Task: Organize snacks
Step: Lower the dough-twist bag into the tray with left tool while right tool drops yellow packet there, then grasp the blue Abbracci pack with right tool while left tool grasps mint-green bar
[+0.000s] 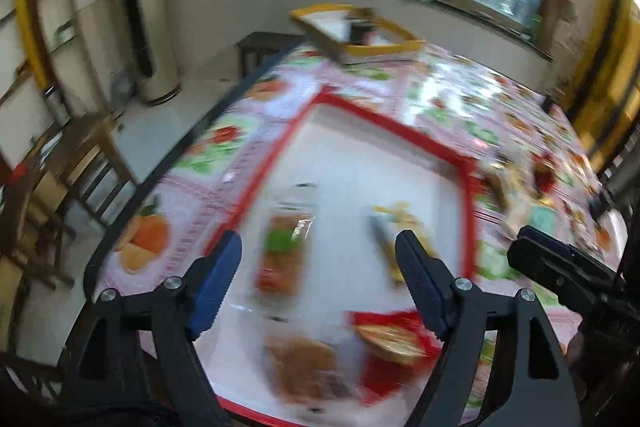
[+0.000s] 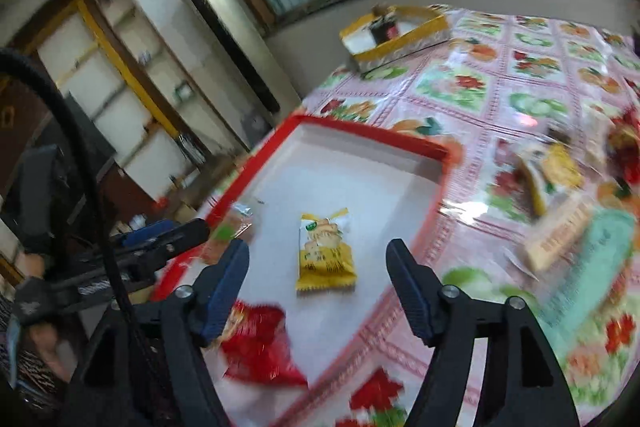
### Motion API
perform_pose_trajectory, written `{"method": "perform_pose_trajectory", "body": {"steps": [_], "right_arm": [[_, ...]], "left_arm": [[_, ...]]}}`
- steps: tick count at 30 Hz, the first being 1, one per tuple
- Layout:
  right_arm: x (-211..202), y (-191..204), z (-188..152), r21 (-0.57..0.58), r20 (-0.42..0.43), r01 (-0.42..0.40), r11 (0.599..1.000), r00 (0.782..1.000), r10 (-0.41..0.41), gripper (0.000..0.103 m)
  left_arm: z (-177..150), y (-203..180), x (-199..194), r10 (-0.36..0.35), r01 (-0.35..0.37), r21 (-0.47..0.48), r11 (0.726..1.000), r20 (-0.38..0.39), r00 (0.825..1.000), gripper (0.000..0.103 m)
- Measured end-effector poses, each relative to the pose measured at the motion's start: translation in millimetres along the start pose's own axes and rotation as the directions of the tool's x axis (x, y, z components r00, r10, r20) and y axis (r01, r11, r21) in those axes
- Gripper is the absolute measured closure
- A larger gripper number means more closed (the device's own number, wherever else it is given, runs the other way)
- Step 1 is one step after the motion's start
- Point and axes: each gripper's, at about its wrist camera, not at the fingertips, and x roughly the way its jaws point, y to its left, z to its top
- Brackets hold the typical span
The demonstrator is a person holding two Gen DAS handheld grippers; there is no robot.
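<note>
Four snack packs lie in the white tray with the red rim [image 2: 362, 133] on the counter [image 2: 500, 91] with its fruit-print cloth: a yellow cracker pack [image 2: 326, 255], a red shiny pack [image 2: 260, 343], a clear pack with a green label [image 1: 284, 251], and a brown one [image 1: 306, 367]. The writing is too blurry to read. More snacks [image 2: 560, 211] lie beside the tray. The left gripper [image 1: 320, 271] and the right gripper [image 2: 318, 281] are both spread wide and hold nothing.

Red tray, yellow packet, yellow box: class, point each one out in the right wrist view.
Red tray [image 2: 372, 131]: right wrist view, on its far rim.
Yellow packet [image 2: 325, 253]: right wrist view, middle of the wrapper.
Yellow box [image 2: 394, 45]: right wrist view, on its near wall.
</note>
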Motion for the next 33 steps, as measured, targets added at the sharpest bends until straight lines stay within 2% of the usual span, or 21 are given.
{"method": "perform_pose_trajectory", "body": {"steps": [1, 5, 9, 10, 14, 19, 21, 23, 26, 30, 31, 33], "right_arm": [[-12, -6, -3, 0.016, 0.015, 0.007, 1.0, 1.0, -0.007, 0.03], [-64, -44, -16, 0.082, 0.055, 0.049, 0.995, 0.997, -0.053, 0.029], [-110, -96, -24, 0.165, 0.095, 0.115, 0.98, 0.987, -0.132, 0.029], [-118, -107, -26, 0.184, 0.103, 0.145, 0.972, 0.981, -0.166, 0.029], [-154, -164, -32, 0.31, 0.104, 0.32, 0.895, 0.925, -0.367, 0.029], [-179, -207, -34, 0.385, 0.085, 0.429, 0.817, 0.865, -0.494, 0.029], [-180, -224, -32, 0.393, 0.038, 0.482, 0.783, 0.843, -0.537, 0.029], [-171, -240, -33, 0.404, -0.029, 0.51, 0.759, 0.837, -0.546, 0.029], [-154, -244, -39, 0.398, -0.084, 0.518, 0.757, 0.842, -0.532, 0.029], [-139, -231, -39, 0.322, -0.083, 0.585, 0.744, 0.801, -0.593, 0.024], [-135, -227, -39, 0.306, -0.09, 0.613, 0.728, 0.78, -0.619, 0.025], [-124, -221, -38, 0.251, -0.113, 0.695, 0.674, 0.712, -0.693, 0.029]], "left_arm": [[-2, -15, -6, -0.051, 0.05, 0.02, 0.999, 0.007, 0.999, 0.023], [-9, -63, -16, -0.168, 0.166, 0.112, 0.98, 0.004, 0.986, 0.019], [-18, -116, -5, -0.252, 0.263, 0.183, 0.947, -0.083, 0.964, 0.019], [-20, -124, -2, -0.255, 0.269, 0.194, 0.943, -0.098, 0.962, 0.019], [-22, -156, 12, -0.244, 0.273, 0.228, 0.935, -0.148, 0.958, 0.019], [-28, -179, 25, -0.247, 0.287, 0.259, 0.922, -0.177, 0.953, 0.019], [-33, -182, 29, -0.244, 0.29, 0.263, 0.92, -0.194, 0.95, 0.019], [-33, -184, 32, -0.243, 0.289, 0.262, 0.921, -0.194, 0.95, 0.019], [-32, -186, 38, -0.244, 0.293, 0.253, 0.922, -0.209, 0.947, 0.019], [-29, -194, 51, -0.234, 0.29, 0.263, 0.92, -0.223, 0.946, 0.019], [-28, -197, 54, -0.239, 0.297, 0.266, 0.917, -0.229, 0.944, 0.019], [-27, -207, 66, -0.254, 0.322, 0.278, 0.905, -0.255, 0.933, 0.019]]}}
